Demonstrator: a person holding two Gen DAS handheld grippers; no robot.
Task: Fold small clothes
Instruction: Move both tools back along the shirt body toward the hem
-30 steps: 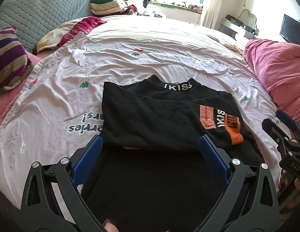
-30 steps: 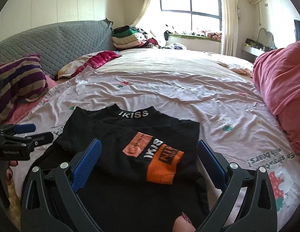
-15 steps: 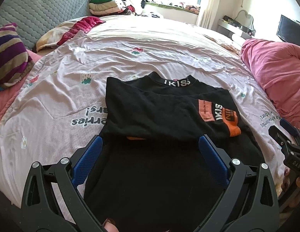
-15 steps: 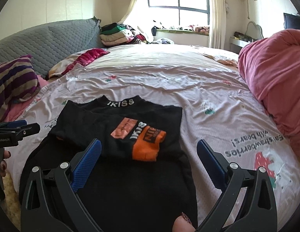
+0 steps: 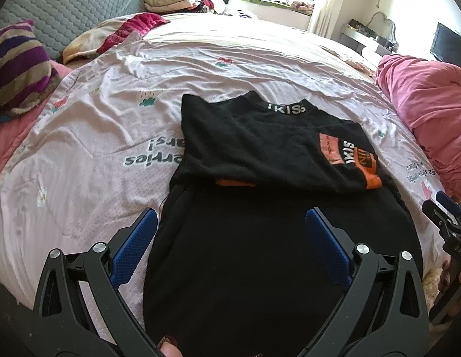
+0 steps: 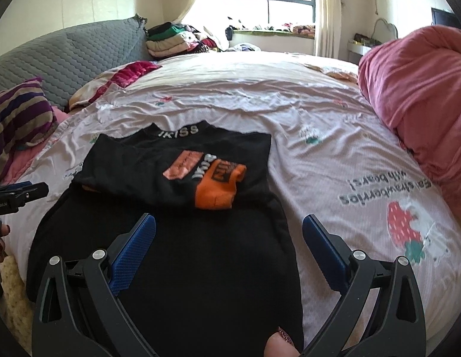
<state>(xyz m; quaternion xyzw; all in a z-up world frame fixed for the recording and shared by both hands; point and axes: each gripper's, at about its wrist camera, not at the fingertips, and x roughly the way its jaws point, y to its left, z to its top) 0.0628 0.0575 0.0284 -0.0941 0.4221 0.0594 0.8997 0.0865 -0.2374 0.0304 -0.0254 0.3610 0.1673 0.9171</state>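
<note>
A black top [image 5: 254, 154] [image 6: 177, 178] with a white-lettered collar lies flat on the bed, both sleeves folded in across its chest. An orange cuff [image 6: 218, 187] lies on top, and another orange cuff [image 5: 235, 183] peeks out under the fold. My left gripper [image 5: 230, 223] hovers open above the lower body of the top, holding nothing. My right gripper [image 6: 229, 232] is also open and empty over the hem area, towards the top's right edge. Each gripper shows at the other view's edge.
The pink printed bedsheet [image 5: 111, 136] covers the bed. A bunched pink quilt [image 6: 418, 95] lies on the right, a striped pillow [image 5: 16, 65] on the left. A grey headboard [image 6: 67, 59] and a pile of folded clothes [image 6: 171, 38] are at the back.
Both grippers have pulled back towards the near edge of the bed, so the top looks smaller and more of its lower body shows. The top itself has not moved.
</note>
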